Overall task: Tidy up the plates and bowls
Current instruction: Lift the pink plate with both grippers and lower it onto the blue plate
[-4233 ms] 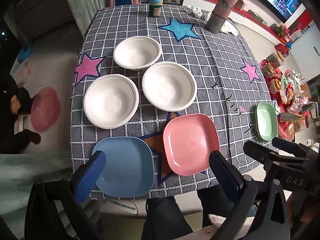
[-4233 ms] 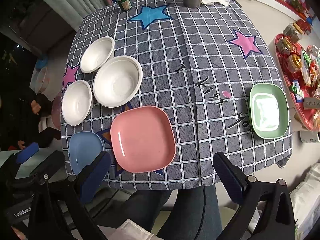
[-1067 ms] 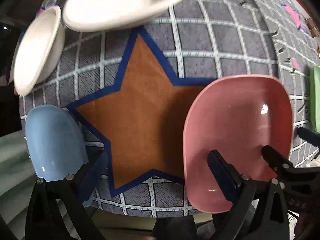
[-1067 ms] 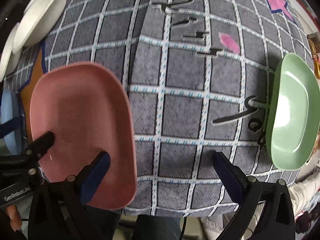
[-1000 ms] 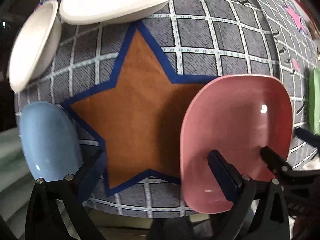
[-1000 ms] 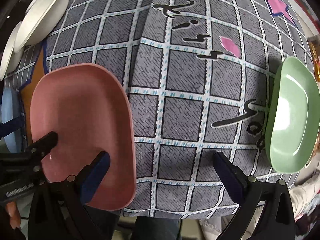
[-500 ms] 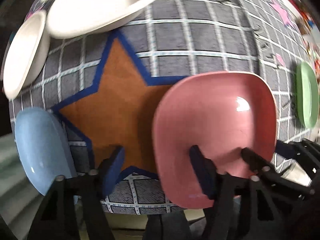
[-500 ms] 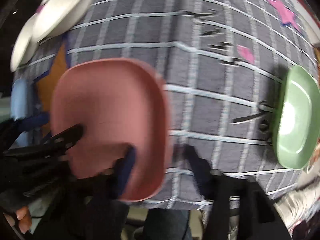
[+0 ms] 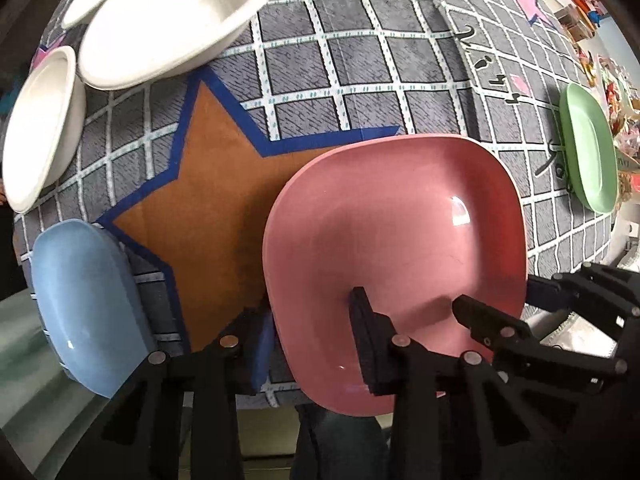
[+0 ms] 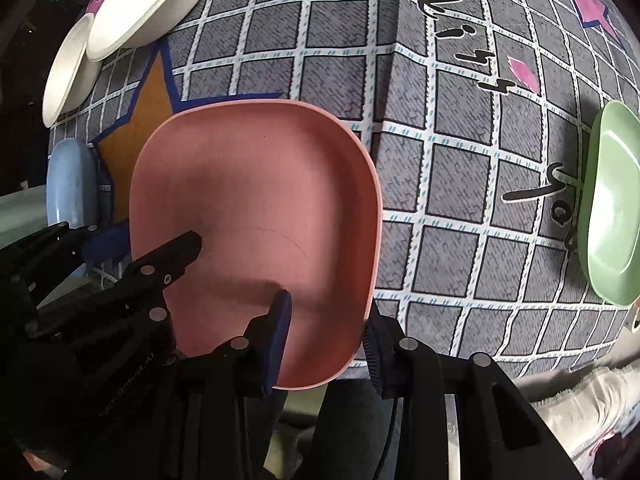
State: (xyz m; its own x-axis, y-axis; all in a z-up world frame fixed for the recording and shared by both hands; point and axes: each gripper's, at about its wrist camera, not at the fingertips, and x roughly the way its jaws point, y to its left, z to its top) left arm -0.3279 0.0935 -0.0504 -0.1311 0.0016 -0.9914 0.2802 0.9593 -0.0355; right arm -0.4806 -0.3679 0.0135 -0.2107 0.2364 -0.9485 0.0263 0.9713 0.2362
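Nearest the cameras, both tools have closed in on the pink plate (image 9: 396,240) at the front edge of the tabletop (image 10: 440,200). A second ago their fingers stood wide apart, one finger of each over the plate; now the left hand-held gripper (image 9: 312,340) is clenched across the plate's near left rim, one finger outside the edge and the other on the inner face. The right hand-held gripper (image 10: 326,332) pinches the near right rim in the same way. The plate now fills more of each view and its near edge overhangs the tabletop, so it appears to have been drawn toward the person or to be just starting to lift; I cannot tell which. With a two-sided hold secured, my judgement is that the plate is ready to be carried onto another plate to begin a stack.

Just left of it, the blue plate (image 9: 88,308) lies at the table's front corner, untouched and holding nothing. The pink plate is also bare inside. Well off to the right, the green plate (image 10: 612,208) sits at the far side edge, empty.

Farther back on the left, three white bowls (image 9: 168,20) sit close together, unstacked, nothing in them that I can see.
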